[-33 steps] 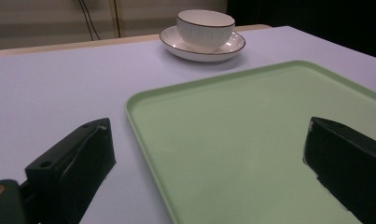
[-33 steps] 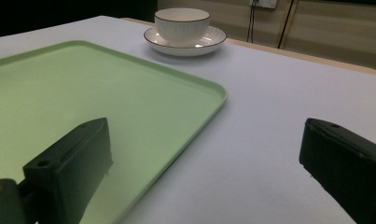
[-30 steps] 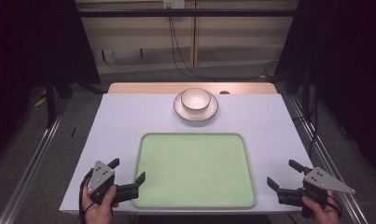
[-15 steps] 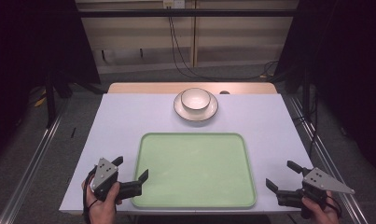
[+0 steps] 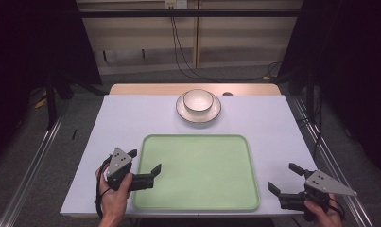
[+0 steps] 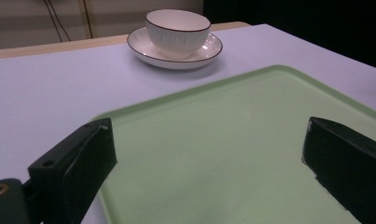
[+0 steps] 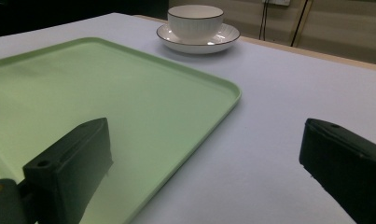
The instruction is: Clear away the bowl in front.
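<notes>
Left gripper (image 5: 144, 164) jaws spread over near-left corner of flat pale green plastic tray (image 5: 197, 156); right gripper (image 5: 285, 178) spread, just beside tray's near-right corner.

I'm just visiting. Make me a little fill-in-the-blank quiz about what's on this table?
1. The bowl sits on a ____.
2. The big flat tray is coloured ____.
3. The left gripper hangs above the tray's ____ edge.
4. Both the left and the right gripper have their jaws ____.

Missing words: saucer; green; left; open
</notes>
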Tool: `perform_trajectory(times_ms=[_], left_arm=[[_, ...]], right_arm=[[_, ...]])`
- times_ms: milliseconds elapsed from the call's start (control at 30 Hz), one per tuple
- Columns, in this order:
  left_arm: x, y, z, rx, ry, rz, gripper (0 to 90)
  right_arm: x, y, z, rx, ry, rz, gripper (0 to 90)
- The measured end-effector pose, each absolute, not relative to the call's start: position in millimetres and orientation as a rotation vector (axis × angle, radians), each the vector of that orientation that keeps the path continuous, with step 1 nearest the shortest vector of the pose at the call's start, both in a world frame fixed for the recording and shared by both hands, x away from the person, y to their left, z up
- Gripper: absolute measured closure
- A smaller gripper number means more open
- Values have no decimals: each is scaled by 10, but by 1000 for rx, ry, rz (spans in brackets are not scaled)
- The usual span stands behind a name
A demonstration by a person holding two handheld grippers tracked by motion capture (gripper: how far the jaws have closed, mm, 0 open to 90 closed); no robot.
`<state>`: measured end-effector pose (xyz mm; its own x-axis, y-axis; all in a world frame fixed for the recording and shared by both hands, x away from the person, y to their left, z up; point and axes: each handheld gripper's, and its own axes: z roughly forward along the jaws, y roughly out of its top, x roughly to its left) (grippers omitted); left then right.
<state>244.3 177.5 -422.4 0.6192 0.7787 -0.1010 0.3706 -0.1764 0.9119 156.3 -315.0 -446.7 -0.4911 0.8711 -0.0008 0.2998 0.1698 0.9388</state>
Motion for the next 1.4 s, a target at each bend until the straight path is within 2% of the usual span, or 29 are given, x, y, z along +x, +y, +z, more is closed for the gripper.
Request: perform_trajectory(times_ms=[700, 1000, 1100, 1400], left_arm=[[2719, 1441, -4167, 1844, 837, 462, 33], [2873, 1328, -4004, 1849, 772, 473, 30], [2948, 1294, -4011, 1851, 785, 439, 34], [3185, 1231, -4096, 1868, 837, 448, 40]], right_arm=[[1553, -3156, -4457, 1091, 1899, 1337, 21], [1549, -3167, -4457, 1098, 1892, 1336, 22], [1550, -3173, -4457, 1095, 1890, 1336, 22], [1554, -3174, -4462, 1108, 1890, 1346, 27]])
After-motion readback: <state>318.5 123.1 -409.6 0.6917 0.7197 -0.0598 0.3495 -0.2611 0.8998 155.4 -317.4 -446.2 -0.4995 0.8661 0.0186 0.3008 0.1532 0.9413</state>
